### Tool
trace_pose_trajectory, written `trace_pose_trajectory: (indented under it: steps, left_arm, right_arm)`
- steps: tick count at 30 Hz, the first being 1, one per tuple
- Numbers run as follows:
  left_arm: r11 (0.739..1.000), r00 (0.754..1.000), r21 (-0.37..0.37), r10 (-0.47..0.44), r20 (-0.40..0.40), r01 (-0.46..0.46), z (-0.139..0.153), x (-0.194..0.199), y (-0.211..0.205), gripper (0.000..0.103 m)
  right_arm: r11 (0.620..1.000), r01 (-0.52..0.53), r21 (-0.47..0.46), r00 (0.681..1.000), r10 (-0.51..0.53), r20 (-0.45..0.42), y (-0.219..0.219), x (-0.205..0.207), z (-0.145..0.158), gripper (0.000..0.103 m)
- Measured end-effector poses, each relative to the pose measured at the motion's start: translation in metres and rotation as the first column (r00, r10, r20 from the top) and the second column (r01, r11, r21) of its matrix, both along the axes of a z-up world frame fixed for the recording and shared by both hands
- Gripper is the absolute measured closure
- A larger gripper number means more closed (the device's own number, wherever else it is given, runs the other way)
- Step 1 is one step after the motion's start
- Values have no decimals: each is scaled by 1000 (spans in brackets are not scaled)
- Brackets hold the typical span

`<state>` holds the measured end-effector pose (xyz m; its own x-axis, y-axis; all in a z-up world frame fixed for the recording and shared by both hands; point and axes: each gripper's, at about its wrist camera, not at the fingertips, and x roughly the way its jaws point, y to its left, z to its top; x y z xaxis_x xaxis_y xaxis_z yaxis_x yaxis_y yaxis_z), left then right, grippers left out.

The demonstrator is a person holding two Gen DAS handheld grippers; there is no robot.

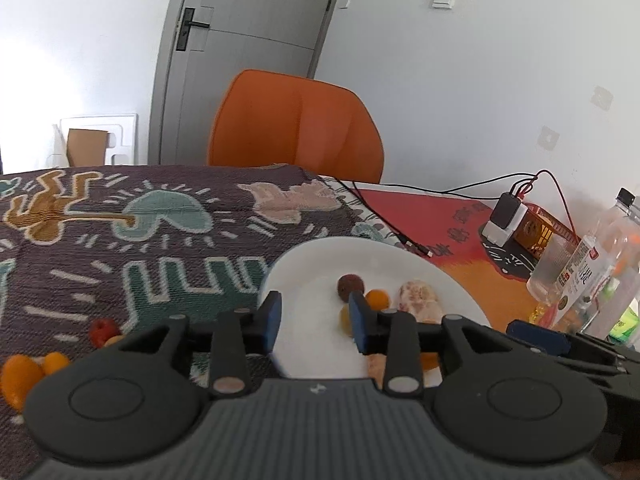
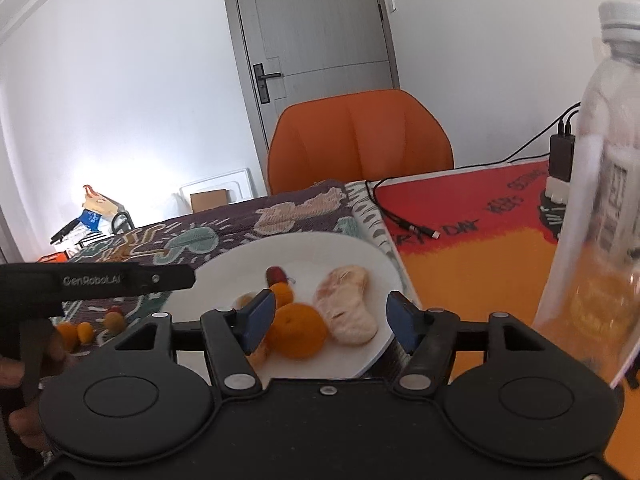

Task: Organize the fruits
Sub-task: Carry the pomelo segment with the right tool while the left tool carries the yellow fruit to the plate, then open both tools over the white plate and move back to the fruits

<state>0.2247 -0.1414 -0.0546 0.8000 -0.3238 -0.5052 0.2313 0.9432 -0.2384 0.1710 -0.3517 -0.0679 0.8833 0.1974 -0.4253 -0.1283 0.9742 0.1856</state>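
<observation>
I hold both grippers over the round white ceramic plate's (image 2: 224, 276) near edge: left gripper (image 1: 316, 318) parted, empty; right gripper (image 2: 330, 320) released around the round orange tangerine (image 2: 298, 332).

Before you: a glossy, smooth white plate (image 2: 372, 264) on a coarse woven cloth (image 1: 120, 248); a clear plastic bottle (image 2: 600, 208); matt black plastic tongs (image 2: 332, 314) with blue pads (image 2: 260, 314); dimpled orange (image 2: 298, 332) skin.

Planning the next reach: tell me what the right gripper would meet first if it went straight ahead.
Probably the orange on the white plate, lying just ahead between the right gripper and its open fingers; depth is uncertain.
</observation>
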Motion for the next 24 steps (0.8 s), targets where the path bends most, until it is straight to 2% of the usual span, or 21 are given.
trace_pose_trajectory:
  steps: [5,8,10,13,19,24]
  left_arm:
    - [999,999,16,28,20,-29,6,-16,16,52]
    - [998,998,31,56,38,-57,11,-25,25,36]
    - [996,995,41,77,57,-79,14,-32,31,26]
    - [994,993,53,90,78,-94,18,-42,40,23]
    - [992,991,40,113,72,-116,22,-59,61,22]
    - [987,985,32,152,79,-155,25,-75,79,22]
  right_arm:
    - [1000,-10,21,1000,10,-5,8,-7,-1,40]
    - [999,-16,37,1000,16,-8,14,-10,-1,38]
    - [999,-23,39,1000,23,-8,20,-13,0,32]
    - [999,-30,39,1000,30,-7,27,-16,0,28]
    - [997,-39,67,999,40,0,37,-25,0,16]
    - [995,-59,81,998,59,6,46,-33,1,13]
